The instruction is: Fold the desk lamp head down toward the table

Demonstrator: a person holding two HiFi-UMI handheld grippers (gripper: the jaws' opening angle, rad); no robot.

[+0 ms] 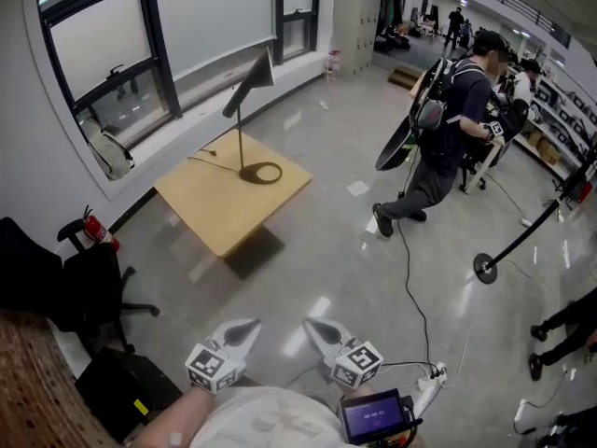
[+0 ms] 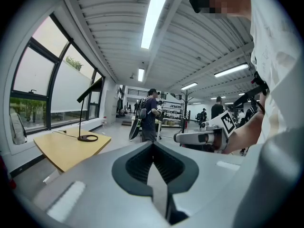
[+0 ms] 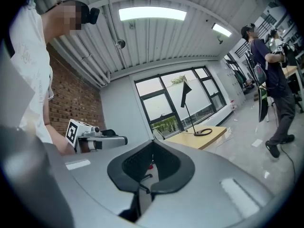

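Two handheld grippers sit low in the head view, side by side and close to the person's body: the left gripper and the right gripper, each carrying one marker cube. Both are clenched on nothing. Each gripper's own view shows this best, with its dark pads meeting and only air ahead of them. One desk lamp stands well apart from both grippers, across a stretch of shiny floor, on one square wooden table beside the windows. Its one ring-shaped base lies flat on the table top. One thin stem rises upright from the base, and the one black cone-shaped lamp head is raised and tilted high above the table. Only the head view looks down on the table top, and only it shows one black office chair, one red fire extinguisher and one small screen near the right gripper. Only the two gripper views show the ribbed ceiling, and each catches the other gripper from the side. The right gripper view alone adds one brick wall and one long ceiling light. One person with a backpack walks to the right of the table and appears in all three views. Further people behind are too small to count.
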